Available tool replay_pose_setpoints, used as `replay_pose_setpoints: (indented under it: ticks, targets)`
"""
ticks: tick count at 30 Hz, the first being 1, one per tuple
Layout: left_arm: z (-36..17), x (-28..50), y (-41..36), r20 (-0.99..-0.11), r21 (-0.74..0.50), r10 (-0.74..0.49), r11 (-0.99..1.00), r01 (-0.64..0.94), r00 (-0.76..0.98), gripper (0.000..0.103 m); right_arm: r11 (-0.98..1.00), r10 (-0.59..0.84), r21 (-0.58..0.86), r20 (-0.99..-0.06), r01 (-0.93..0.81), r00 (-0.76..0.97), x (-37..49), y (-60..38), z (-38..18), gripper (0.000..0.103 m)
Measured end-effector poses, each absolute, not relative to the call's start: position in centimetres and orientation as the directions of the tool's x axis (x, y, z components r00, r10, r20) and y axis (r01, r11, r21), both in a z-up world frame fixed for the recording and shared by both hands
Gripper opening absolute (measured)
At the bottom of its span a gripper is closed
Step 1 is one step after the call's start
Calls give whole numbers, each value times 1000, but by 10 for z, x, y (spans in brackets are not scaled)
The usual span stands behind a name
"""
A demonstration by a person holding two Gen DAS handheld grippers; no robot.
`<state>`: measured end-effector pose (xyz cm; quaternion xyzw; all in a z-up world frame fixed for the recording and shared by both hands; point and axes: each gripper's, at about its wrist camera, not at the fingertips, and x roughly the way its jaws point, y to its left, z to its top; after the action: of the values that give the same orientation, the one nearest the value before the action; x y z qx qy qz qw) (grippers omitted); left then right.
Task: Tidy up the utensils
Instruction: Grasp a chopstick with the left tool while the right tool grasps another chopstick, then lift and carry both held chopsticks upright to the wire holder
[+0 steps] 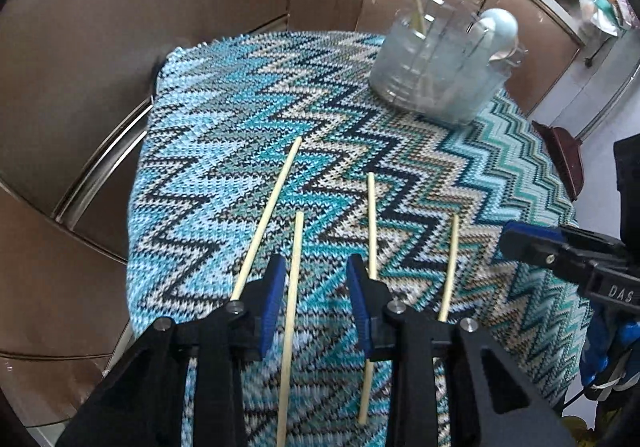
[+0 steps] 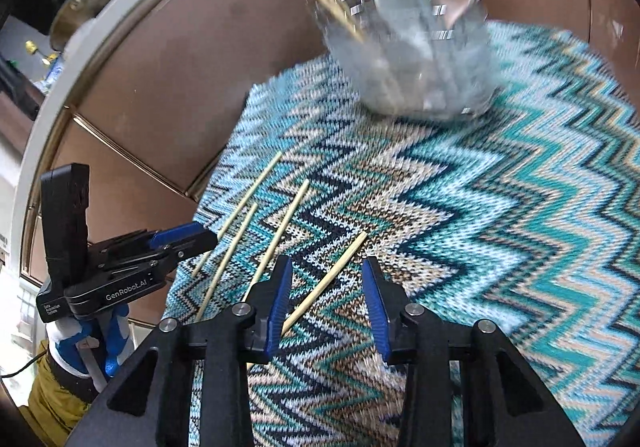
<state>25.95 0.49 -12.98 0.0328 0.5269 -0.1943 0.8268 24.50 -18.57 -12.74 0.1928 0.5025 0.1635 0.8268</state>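
On zigzag knit cloth (image 1: 224, 135): 4 thin wooden chopsticks (image 1: 294, 287); both grippers' jaws open, empty.

Left gripper (image 1: 316, 287) and right gripper (image 2: 326, 291) hover, jaws apart (both empty).

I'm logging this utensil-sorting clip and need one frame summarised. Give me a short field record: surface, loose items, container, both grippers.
surface: zigzag knit cloth in blue, teal and beige
loose items: four wooden chopsticks lying flat on the cloth, roughly side by side, apart from each other
container: clear holder at the far end of the cloth, holding upright chopsticks and pale spoons
left gripper: open, empty, one chopstick lying between its fingers
right gripper: open, empty, above the nearest chopstick
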Motion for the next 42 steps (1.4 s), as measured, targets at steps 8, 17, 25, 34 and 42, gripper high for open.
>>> replay_pose_setpoints:
  ticks: [8, 17, 25, 34, 42]
  targets:
    - [-149, 283, 0, -910, -161, -274, 926, 342, 312, 21, 875, 466, 482, -814, -44, 348, 278, -172, -159, 26]
    - [-164, 292, -7, -926, -161, -255, 934, 318, 280, 9, 896, 435, 440, -849, -53, 302, 295, -162, -171, 22]
    - [-162, 289, -9, -932, -129, -215, 949, 287, 293, 5, 883, 460, 466, -830, -62, 314, 293, -168, -172, 15]
    - [-119, 257, 1, -883, -110, -217, 958, 266, 416, 5, 851, 515, 504, -742, -149, 430, 252, -185, -126, 12]
    - [-59, 200, 16, -773, -135, -264, 957, 258, 577, 5, 874, 482, 411, -665, -260, 570, 192, -190, -64, 10]
